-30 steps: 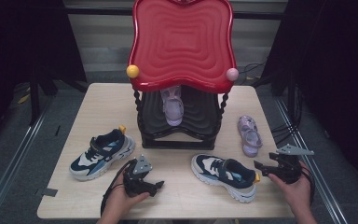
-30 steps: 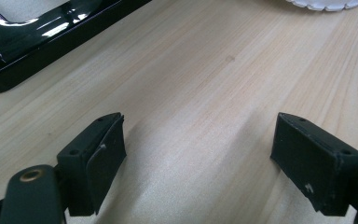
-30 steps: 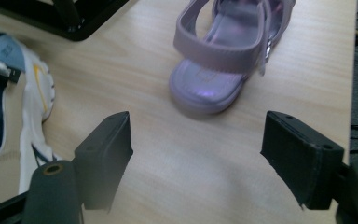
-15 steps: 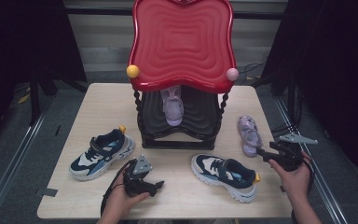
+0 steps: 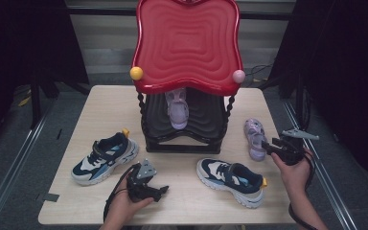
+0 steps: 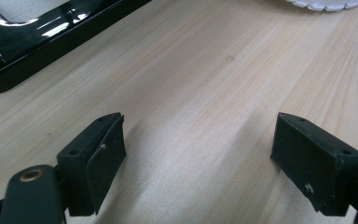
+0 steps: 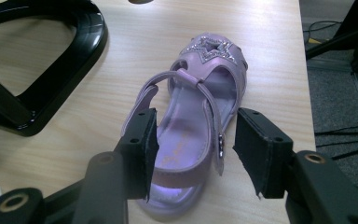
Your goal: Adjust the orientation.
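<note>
A purple sandal [image 5: 255,139] lies on the table right of the rack, its heel toward me. My right gripper [image 5: 267,146] reaches in from the right at that heel. In the right gripper view the sandal [image 7: 186,116] lies between the jaws of the right gripper [image 7: 195,149]. The jaws have just been closing. The left pad sits at the heel strap and a small gap shows at the right pad, so the gripper is still open. My left gripper [image 5: 162,191] rests on the table near the front edge. It is open over bare wood, seen also in the left gripper view [image 6: 198,149].
A black shoe rack [image 5: 187,136] with a red wavy top [image 5: 187,43] stands mid-table, with a second purple sandal [image 5: 177,109] on its shelf. One navy-and-white sneaker [image 5: 104,157] lies front left, another [image 5: 232,179] front right, close to my right hand.
My right gripper has moved away from the right sneaker's heel, farther up the table to the sandal's heel, and its jaws have narrowed. The left gripper has stayed put.
</note>
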